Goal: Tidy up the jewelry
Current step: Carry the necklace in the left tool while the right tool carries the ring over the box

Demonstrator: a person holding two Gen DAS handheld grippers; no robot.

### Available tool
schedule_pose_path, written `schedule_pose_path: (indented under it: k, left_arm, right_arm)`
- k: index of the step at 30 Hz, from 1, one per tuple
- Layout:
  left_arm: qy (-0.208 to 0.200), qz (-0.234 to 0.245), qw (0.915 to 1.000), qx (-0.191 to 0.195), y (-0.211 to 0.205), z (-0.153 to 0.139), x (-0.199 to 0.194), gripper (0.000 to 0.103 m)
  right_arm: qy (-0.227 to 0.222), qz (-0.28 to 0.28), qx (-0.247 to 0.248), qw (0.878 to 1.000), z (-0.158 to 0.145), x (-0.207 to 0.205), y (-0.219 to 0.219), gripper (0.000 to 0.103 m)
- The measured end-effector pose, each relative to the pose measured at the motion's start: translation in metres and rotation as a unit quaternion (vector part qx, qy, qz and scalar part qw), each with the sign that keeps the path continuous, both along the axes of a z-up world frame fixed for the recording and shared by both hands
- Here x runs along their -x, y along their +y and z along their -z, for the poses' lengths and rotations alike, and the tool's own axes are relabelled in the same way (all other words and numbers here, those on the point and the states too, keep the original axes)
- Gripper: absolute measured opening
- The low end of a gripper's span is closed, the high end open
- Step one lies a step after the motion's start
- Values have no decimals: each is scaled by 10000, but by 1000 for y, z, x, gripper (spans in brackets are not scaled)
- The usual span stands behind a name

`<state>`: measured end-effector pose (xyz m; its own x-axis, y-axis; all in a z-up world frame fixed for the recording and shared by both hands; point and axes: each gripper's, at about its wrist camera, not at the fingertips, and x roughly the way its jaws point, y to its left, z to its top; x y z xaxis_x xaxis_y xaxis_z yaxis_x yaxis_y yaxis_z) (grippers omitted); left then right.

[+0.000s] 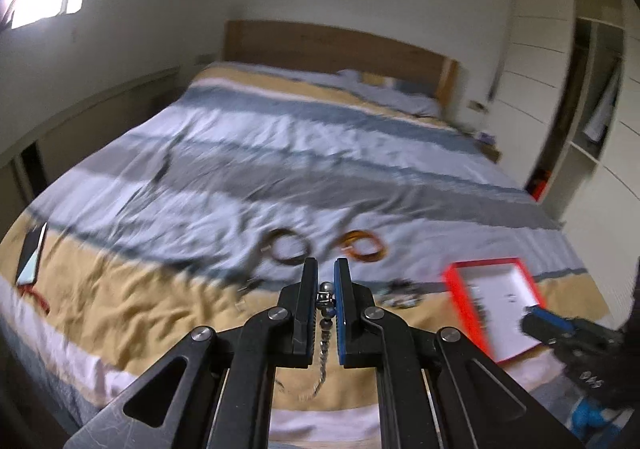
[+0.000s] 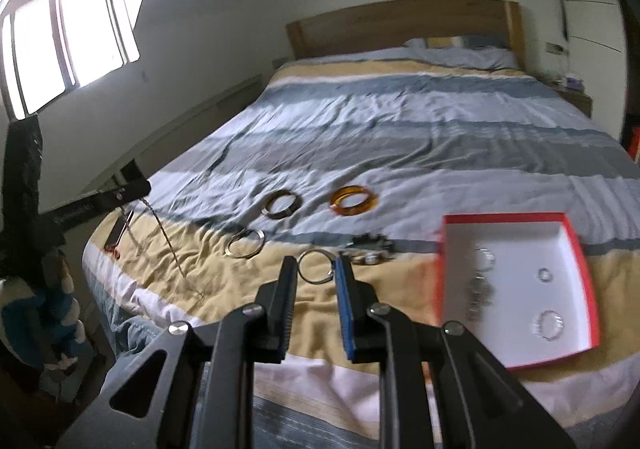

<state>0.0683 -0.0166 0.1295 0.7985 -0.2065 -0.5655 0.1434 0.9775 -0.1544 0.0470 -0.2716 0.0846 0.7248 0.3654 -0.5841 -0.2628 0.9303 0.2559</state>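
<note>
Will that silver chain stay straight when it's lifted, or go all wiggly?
Probably wiggly: the chain hangs limp from the left gripper and droops toward the bed. It will likely swing as it moves. Its round beads look smooth, so it might slip.

shiny metal bead chain, glossy amber bangle, crumpled cloth bedspread, wooden headboard.

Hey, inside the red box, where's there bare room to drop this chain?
In the red box, the far corner by the right wall is bare. Crowded: chain pile along the left wall, small ring mid-floor, beaded bracelet near front. Left gripper grips the chain.
</note>
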Motion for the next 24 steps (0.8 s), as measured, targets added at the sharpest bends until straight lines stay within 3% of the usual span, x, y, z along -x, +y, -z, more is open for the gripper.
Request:
schedule_pose_path:
  k: [7,13,20,24]
  left_arm:
    - [-202,1042,9943,71,-100,-40,-2,8]
    - [-274,1916,9811,55,-204,-48,-15,8]
    - [12,2503,9682,-44,-293,-14,-32,8]
    - [293,2584,9648,-396,-318,27,-40,8]
  right_arm:
    - [-102,617,-83,9980,-6,22,-77,18]
    - [20,1083,35,9941,1,30,-141,18]
    - [174,1473,183,9888,13,29,-197,18]
    - [327,1555,213,9871,28,19,-219,18]
